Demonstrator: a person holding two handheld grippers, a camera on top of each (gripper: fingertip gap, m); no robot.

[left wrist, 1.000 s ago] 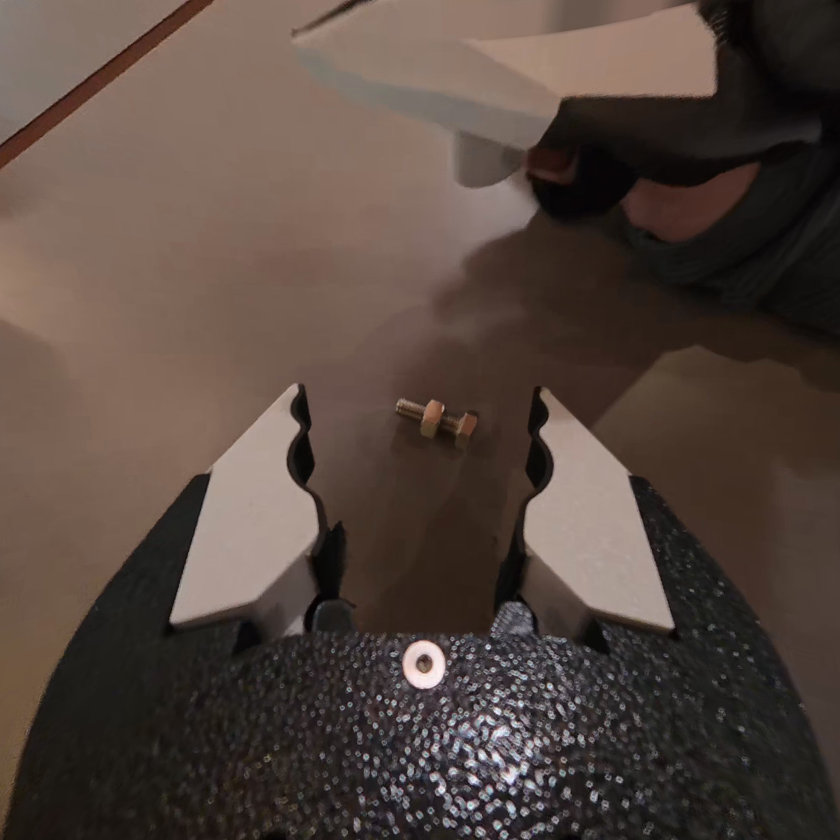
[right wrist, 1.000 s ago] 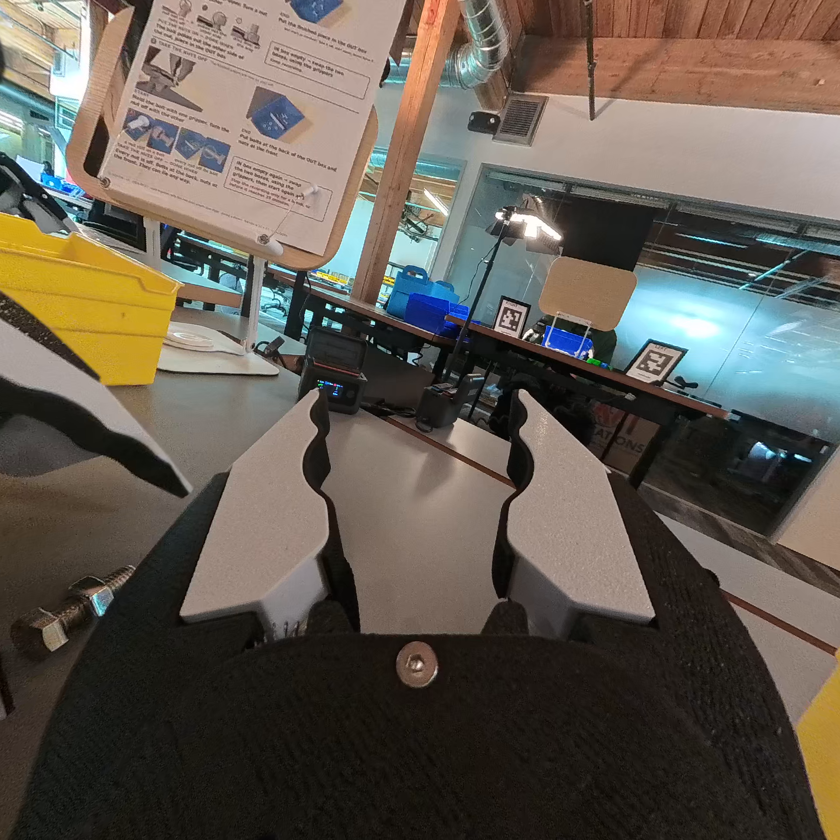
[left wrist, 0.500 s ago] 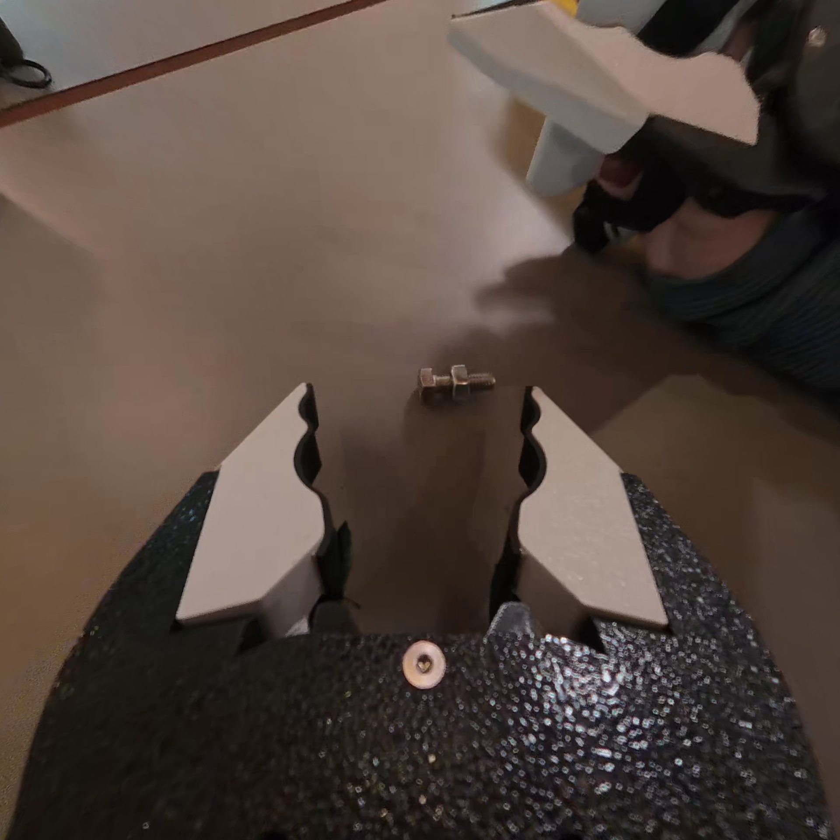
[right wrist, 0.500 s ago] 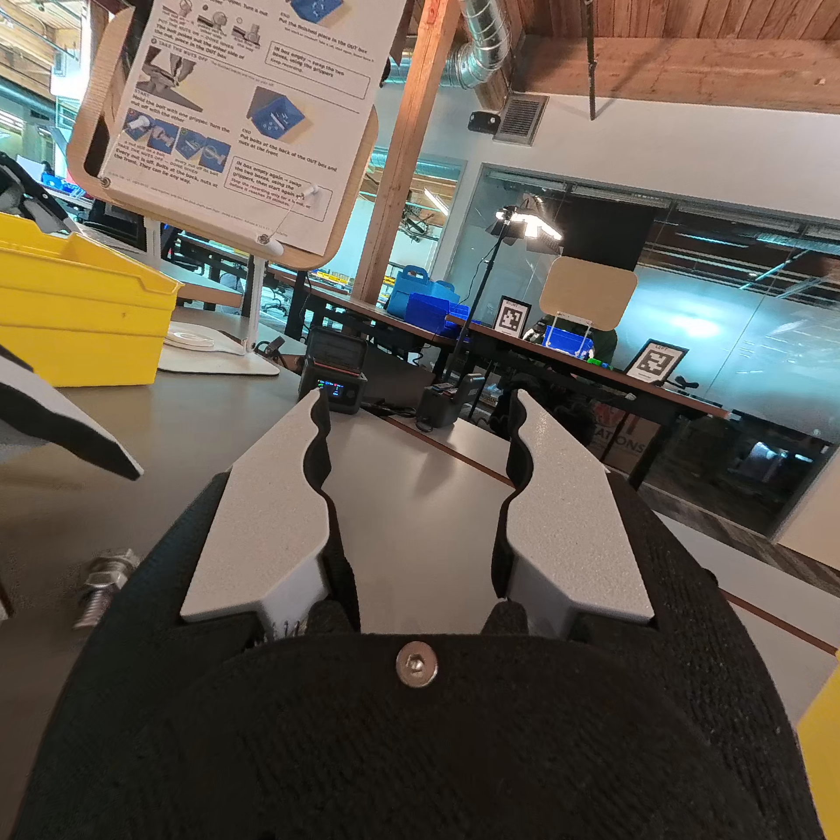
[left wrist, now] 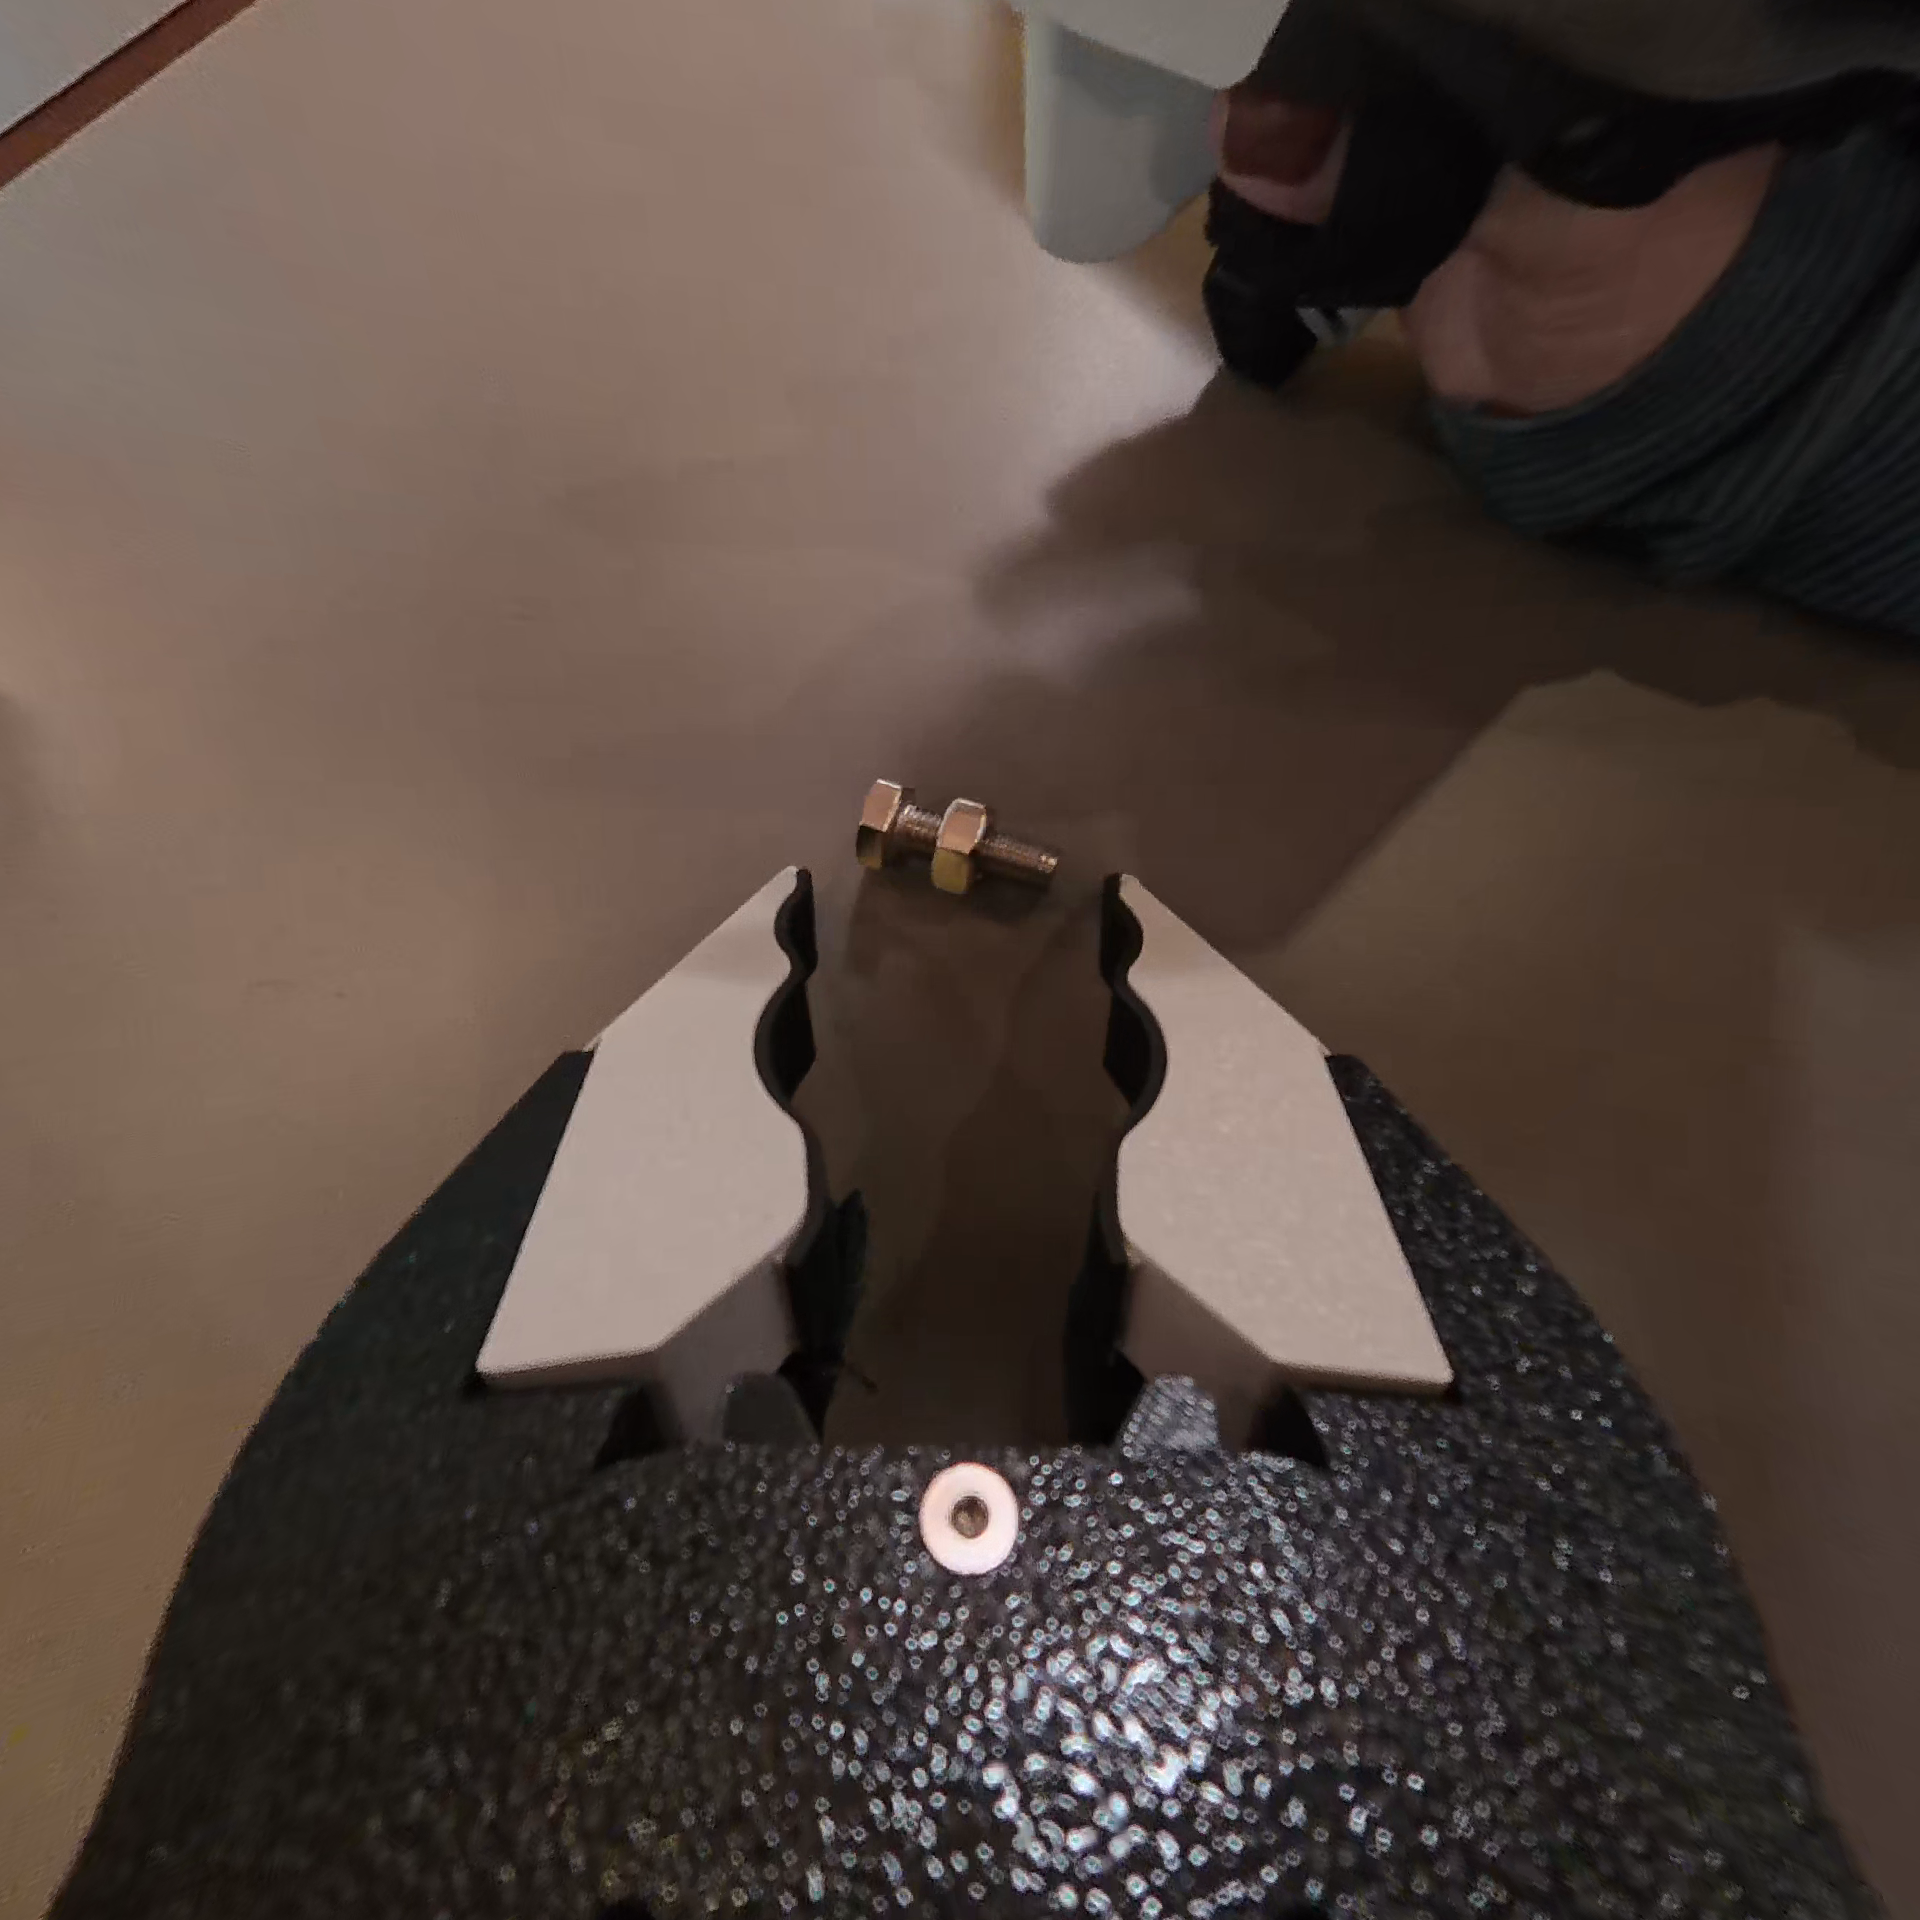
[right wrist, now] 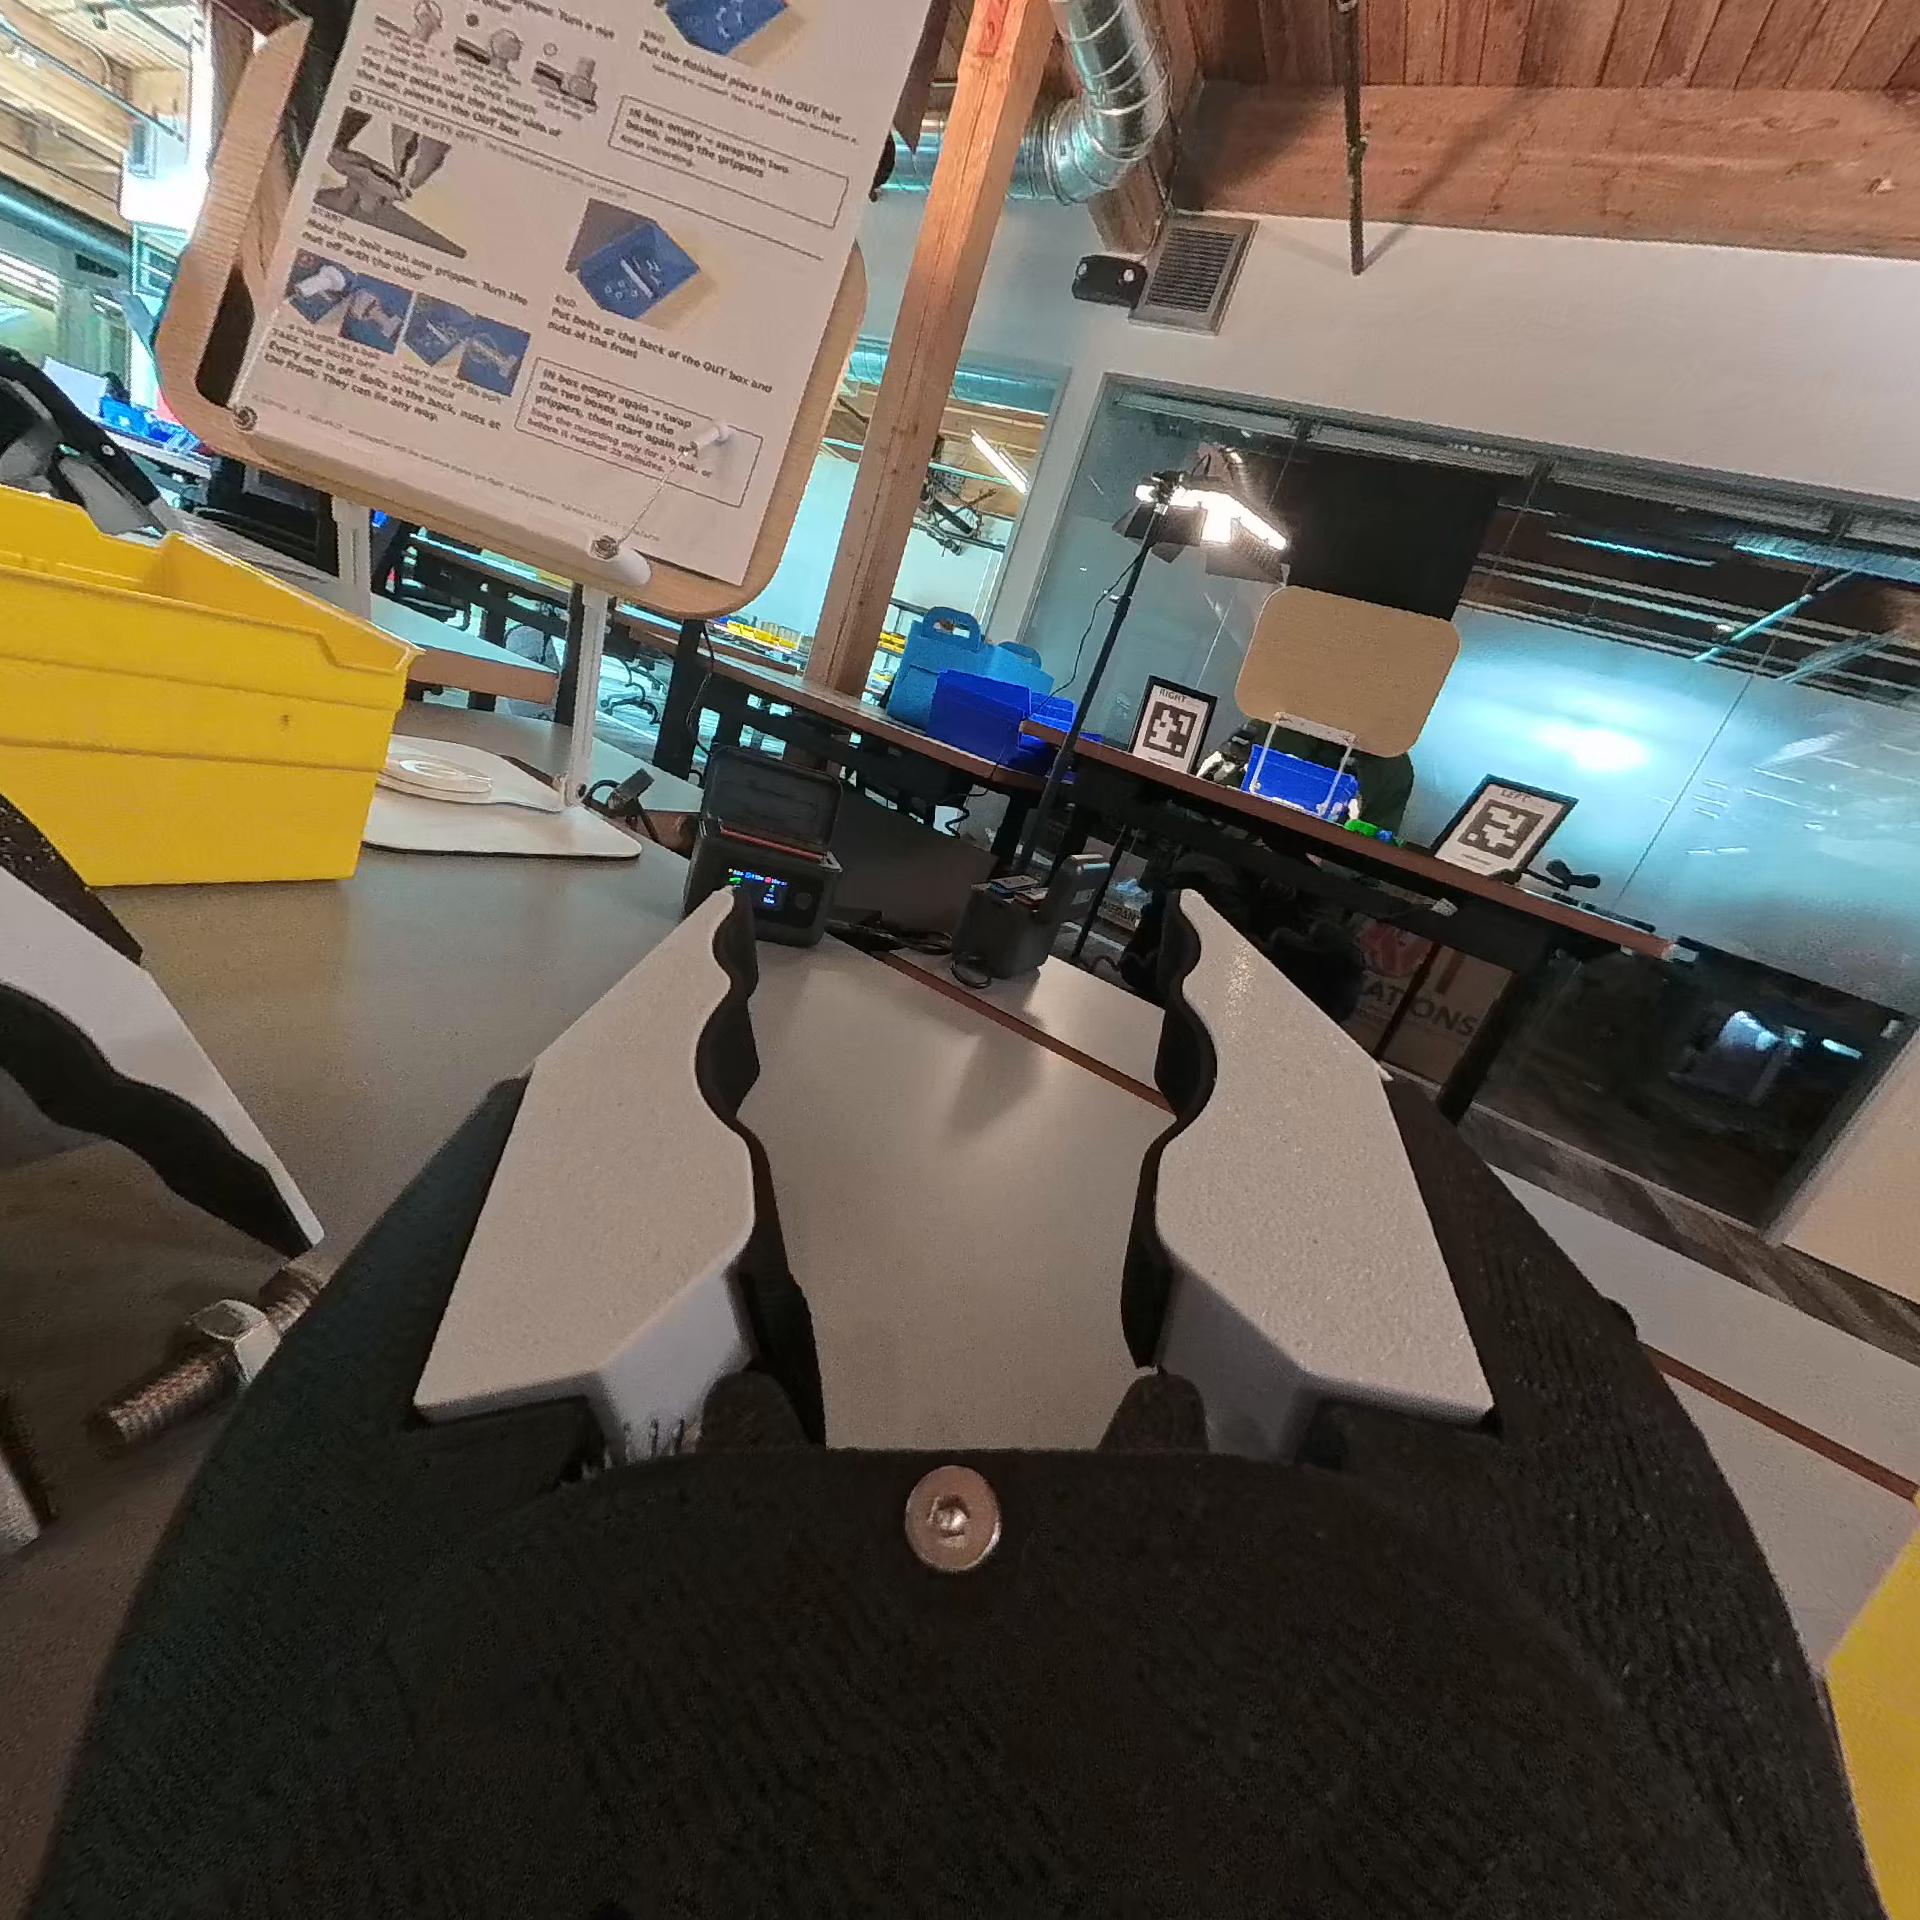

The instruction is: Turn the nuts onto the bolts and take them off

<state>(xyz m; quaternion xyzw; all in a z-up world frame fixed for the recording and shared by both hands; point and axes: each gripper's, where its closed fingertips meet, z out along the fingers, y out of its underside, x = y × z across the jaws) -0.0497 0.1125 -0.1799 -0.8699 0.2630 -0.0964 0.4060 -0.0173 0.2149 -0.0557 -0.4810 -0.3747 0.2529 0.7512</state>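
Overhead, a printed instruction sheet; the brass-coloured bolt, nut threaded midway, lies just beyond the spread, empty left gripper; right gripper likewise spread, empty.

Bolt head apparently hidden behind hand-held gripper.

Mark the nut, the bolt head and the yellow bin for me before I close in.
nut (left wrist: 954, 847), left wrist view, on the hexagon partway along the shank.
bolt head (left wrist: 883, 824), left wrist view, on its hex end, left of the nut.
yellow bin (right wrist: 177, 717), right wrist view, on its side wall.
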